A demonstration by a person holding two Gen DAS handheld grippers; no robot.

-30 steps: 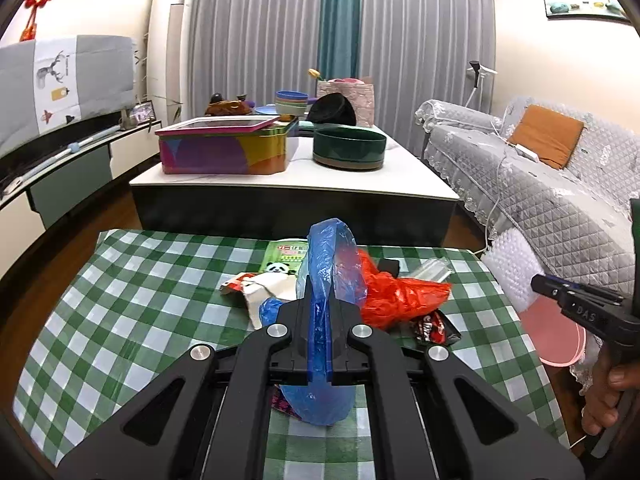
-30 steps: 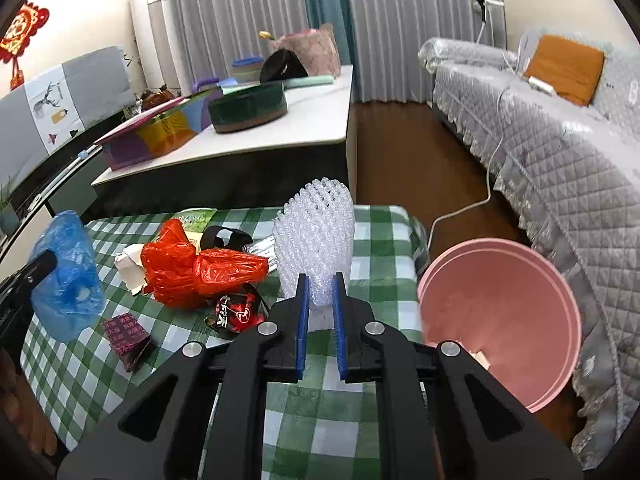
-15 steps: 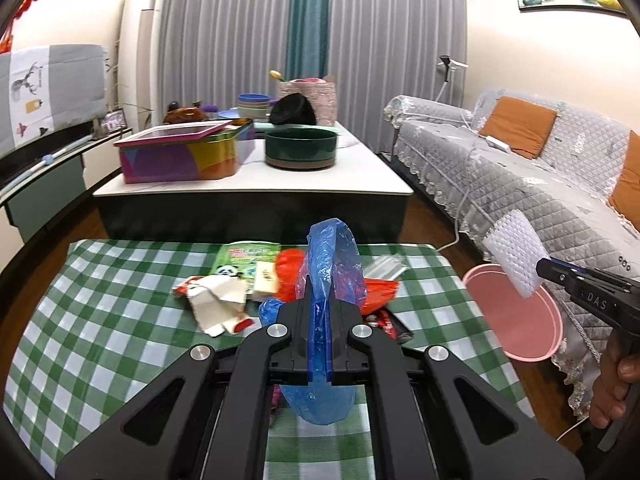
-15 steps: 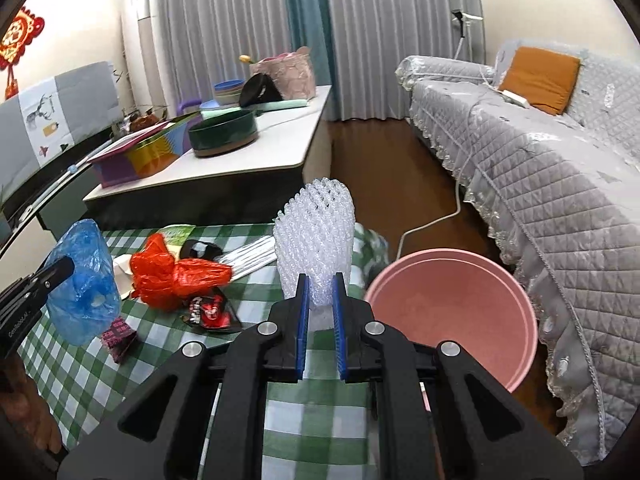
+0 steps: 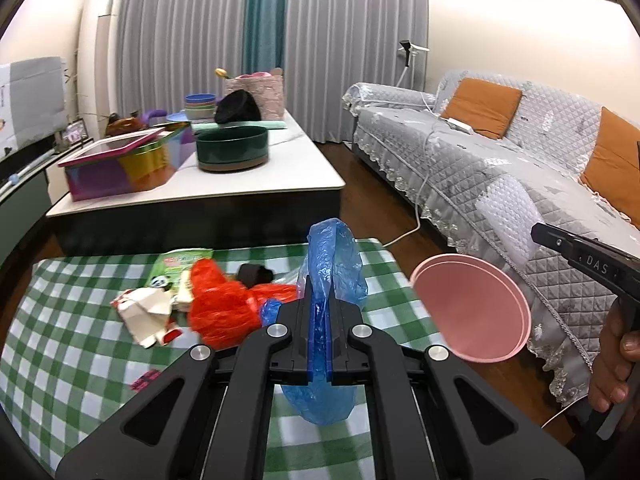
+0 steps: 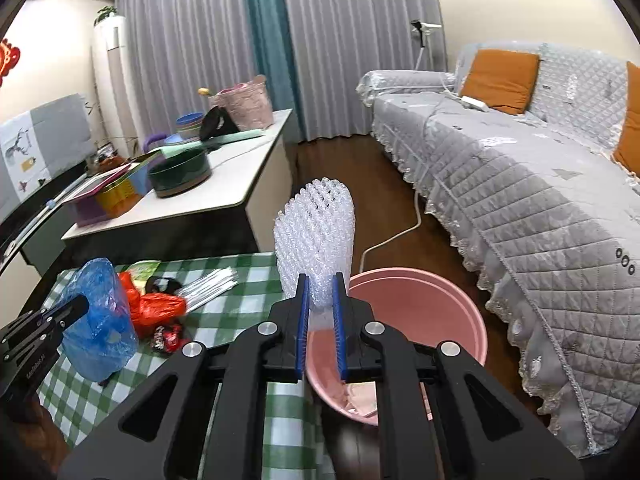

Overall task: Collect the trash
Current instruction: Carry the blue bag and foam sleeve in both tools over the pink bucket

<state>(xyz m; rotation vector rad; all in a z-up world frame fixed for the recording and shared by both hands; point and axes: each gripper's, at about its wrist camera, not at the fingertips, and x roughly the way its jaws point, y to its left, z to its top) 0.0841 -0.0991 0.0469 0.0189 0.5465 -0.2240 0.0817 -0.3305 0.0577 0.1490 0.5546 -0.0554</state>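
My left gripper is shut on a crumpled blue plastic bag, held above the green checked table; the bag also shows in the right wrist view. My right gripper is shut on a piece of white bubble wrap, held over the near rim of the pink bin. The bin stands on the floor off the table's right edge. On the table lie a red plastic bag, white paper scraps, a green panda packet and a small red wrapper.
A white coffee table stands behind with a colourful tin box and a dark green bowl. A grey quilted sofa with orange cushions runs along the right. A white cable lies on the wooden floor.
Both grippers have moved right with their loads. The bubble wrap went from over the table to over the pink bin. The blue bag has come closer to the table's right edge.
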